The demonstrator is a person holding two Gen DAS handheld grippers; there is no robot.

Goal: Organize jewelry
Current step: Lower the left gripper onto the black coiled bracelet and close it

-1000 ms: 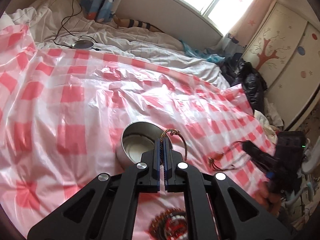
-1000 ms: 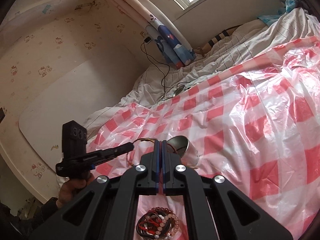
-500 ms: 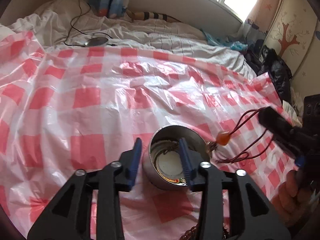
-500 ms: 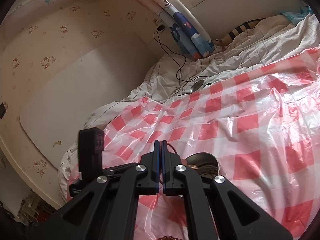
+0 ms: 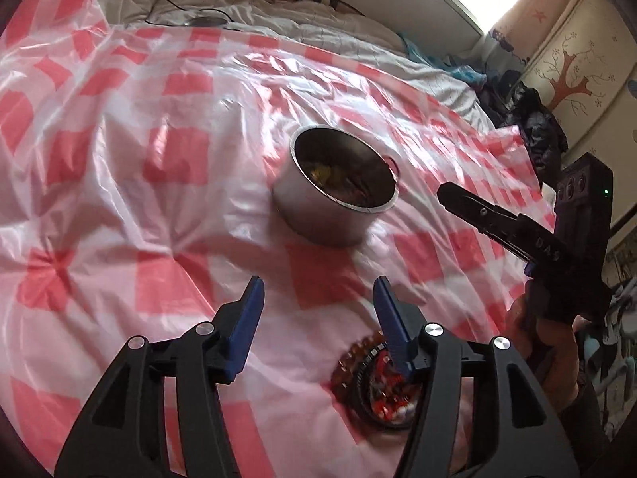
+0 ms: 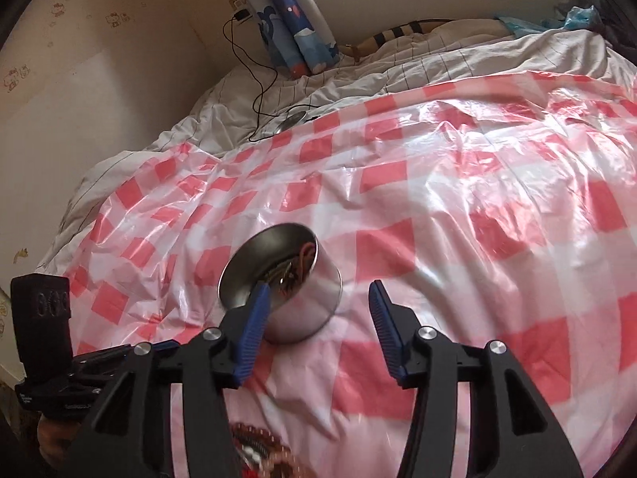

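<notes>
Ahead of the left gripper [image 5: 318, 302], a metal tin [image 5: 338, 191] holding cords and beads is seen on the red-checked plastic sheet [image 5: 119, 159]. Both grippers' jaws have just been opening and are held spread, nothing between them. Beaded bracelets [image 5: 374, 386] are piled under the left gripper's right finger. The right gripper [image 6: 318, 310] is poised just before the tin.

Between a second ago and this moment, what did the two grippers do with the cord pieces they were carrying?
Both let go. The left gripper held a braided cord and the right gripper a red cord; both jaws have just been opening and now stand empty, and the cords lie inside the metal tin. Unchanged: the tin sits on the checked plastic sheet, and the pile of beaded bracelets stays near the grippers.
</notes>
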